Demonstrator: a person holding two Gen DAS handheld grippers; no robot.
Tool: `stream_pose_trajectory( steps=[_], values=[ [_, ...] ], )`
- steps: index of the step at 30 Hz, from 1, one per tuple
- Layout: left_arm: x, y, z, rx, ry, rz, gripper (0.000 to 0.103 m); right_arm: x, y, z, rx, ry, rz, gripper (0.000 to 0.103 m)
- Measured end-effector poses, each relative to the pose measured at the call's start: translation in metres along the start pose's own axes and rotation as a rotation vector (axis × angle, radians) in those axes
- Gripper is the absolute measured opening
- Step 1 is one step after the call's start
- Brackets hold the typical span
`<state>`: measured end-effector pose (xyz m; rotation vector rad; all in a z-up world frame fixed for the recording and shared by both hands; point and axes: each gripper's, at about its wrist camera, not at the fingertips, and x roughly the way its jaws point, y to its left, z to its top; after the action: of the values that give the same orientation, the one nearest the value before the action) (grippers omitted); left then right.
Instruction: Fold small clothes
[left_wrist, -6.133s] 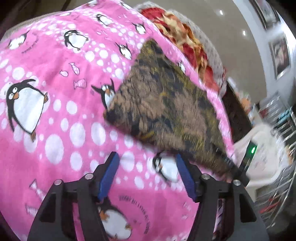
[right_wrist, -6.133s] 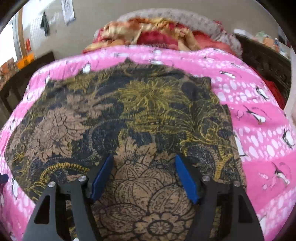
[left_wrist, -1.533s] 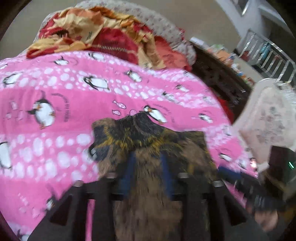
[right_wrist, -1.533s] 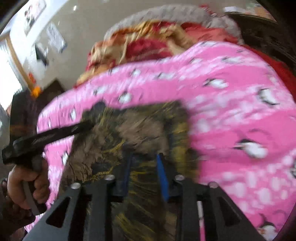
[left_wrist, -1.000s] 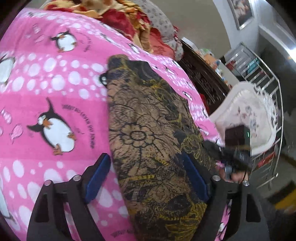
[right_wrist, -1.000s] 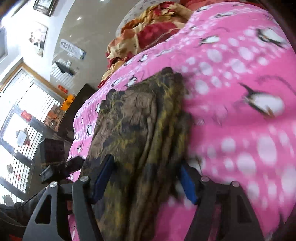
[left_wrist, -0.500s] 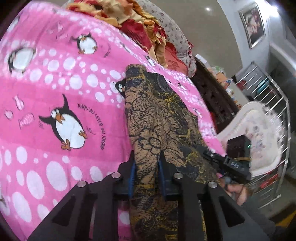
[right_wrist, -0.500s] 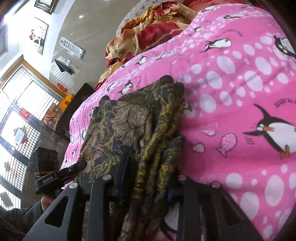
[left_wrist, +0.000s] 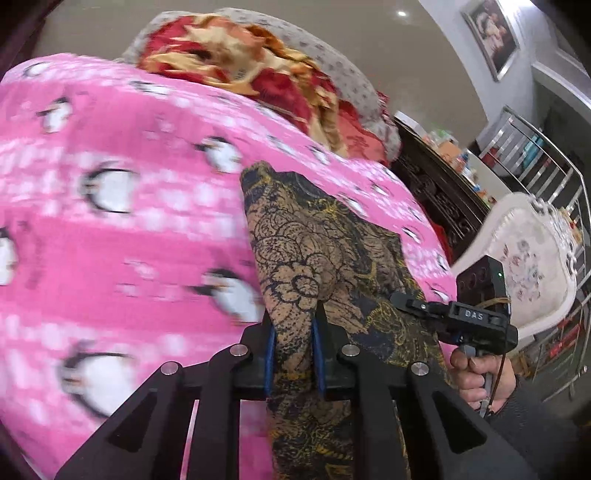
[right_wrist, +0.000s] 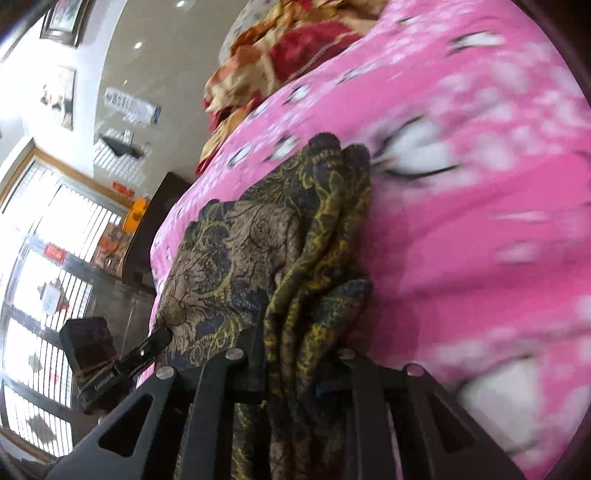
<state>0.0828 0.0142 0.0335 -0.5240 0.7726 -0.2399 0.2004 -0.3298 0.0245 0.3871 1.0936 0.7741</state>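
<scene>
The left gripper (left_wrist: 292, 345) is clamping a bunched edge of the dark floral garment (left_wrist: 325, 258), its 2 blue-padded fingers (left_wrist: 270, 350) pressing the cloth from both sides. The garment is lying along the pink penguin blanket (left_wrist: 110, 240) on the bed, stretching away from that gripper toward a heap of red and orange bedding (left_wrist: 240, 62) at the far end. To the right in the left wrist view, the right gripper (left_wrist: 417, 304) is reaching onto the garment's other edge, with the person's hand (left_wrist: 480, 373) wrapping its handle. Beyond it a white patterned chair (left_wrist: 524, 258) is standing beside the bed.

In the right wrist view, the right gripper (right_wrist: 291, 373) is pinching a thick gather of the garment (right_wrist: 258, 240) in several folds, and the left gripper (right_wrist: 155, 343) is biting the opposite edge near the window grille (right_wrist: 37, 295).
</scene>
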Motion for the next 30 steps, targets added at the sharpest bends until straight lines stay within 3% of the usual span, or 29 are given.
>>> stream_pose_trajectory(
  steps=[8,10,13,16,21,30],
  values=[
    [-0.06,0.069,0.013,-0.053,-0.092,0.159,0.0,0.091,0.056,-0.011,0.013,0.093,0.155,0.016],
    [-0.049,0.083,0.011,-0.068,-0.047,0.163,0.0,0.105,0.072,-0.016,-0.045,0.096,0.133,0.016],
    [-0.028,0.078,0.001,-0.001,0.0,0.199,0.0,0.101,0.063,-0.017,-0.037,0.069,0.128,0.016],
    [-0.024,0.081,-0.007,-0.042,-0.043,0.207,0.013,0.092,0.055,-0.021,-0.073,0.046,0.134,0.016],
    [-0.024,0.094,-0.015,-0.102,-0.064,0.159,0.014,0.074,0.048,-0.027,-0.051,-0.012,0.178,0.026],
    [-0.023,0.085,-0.015,-0.074,-0.058,0.204,0.015,0.035,0.025,-0.049,0.055,-0.12,0.189,0.033]
  ],
)
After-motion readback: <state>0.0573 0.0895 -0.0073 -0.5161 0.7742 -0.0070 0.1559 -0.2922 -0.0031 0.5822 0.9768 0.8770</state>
